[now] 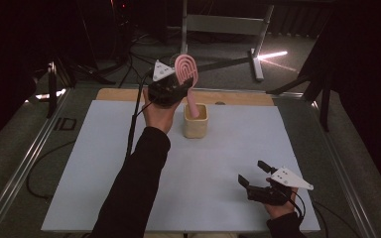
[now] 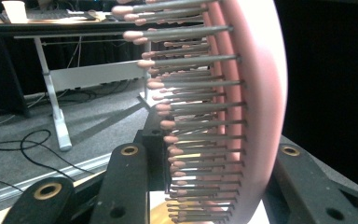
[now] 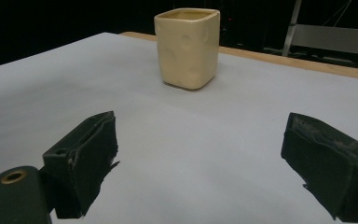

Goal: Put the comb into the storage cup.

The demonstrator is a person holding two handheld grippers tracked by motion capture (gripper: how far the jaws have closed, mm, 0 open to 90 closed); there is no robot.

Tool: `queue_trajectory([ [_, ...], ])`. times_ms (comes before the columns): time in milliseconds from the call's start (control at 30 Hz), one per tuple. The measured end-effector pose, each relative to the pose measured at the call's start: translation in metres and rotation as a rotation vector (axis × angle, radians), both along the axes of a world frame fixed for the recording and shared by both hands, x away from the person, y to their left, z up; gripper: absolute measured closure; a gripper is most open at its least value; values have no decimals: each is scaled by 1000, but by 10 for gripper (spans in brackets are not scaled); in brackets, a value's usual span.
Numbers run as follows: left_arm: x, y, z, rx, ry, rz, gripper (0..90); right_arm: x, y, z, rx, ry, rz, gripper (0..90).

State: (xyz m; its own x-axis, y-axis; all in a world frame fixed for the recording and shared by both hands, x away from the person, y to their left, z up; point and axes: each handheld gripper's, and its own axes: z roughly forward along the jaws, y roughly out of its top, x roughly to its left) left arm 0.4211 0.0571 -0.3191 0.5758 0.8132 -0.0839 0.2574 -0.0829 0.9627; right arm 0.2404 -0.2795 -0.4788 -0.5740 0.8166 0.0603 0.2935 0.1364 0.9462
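Observation:
A pink hairbrush (image 1: 185, 70) with rows of pink-tipped bristles (image 2: 191, 112) stands upright, head up, and my left gripper (image 1: 180, 85) is shut on it at the base of the head. In the left gripper view the two black jaws clamp the brush (image 2: 256, 116) from both sides. Its handle (image 1: 192, 105) points down over the opening of a cream square cup (image 1: 195, 121) at the far middle of the white mat; whether the tip is inside I cannot tell. My right gripper (image 1: 253, 172) rests low near the front right, open and holding nothing, facing the cup (image 3: 187, 47).
The white mat (image 1: 99, 168) covers a wooden table whose far edge (image 1: 238, 97) shows behind the cup. Cables trail over the mat's left side and off the table. Beyond the table stand a metal frame (image 1: 223, 25) and dark floor.

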Motion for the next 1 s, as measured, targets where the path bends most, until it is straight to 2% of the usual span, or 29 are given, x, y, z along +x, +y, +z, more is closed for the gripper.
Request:
queue_trajectory([
  [333, 5, -5, -2, 2, -10, 20, 641, 0, -1, 0, 4, -1, -1, 104],
  [1000, 14, -15, -10, 2, -1, 45, 641, 1, -3, 0, 17, 4, -7, 104],
])
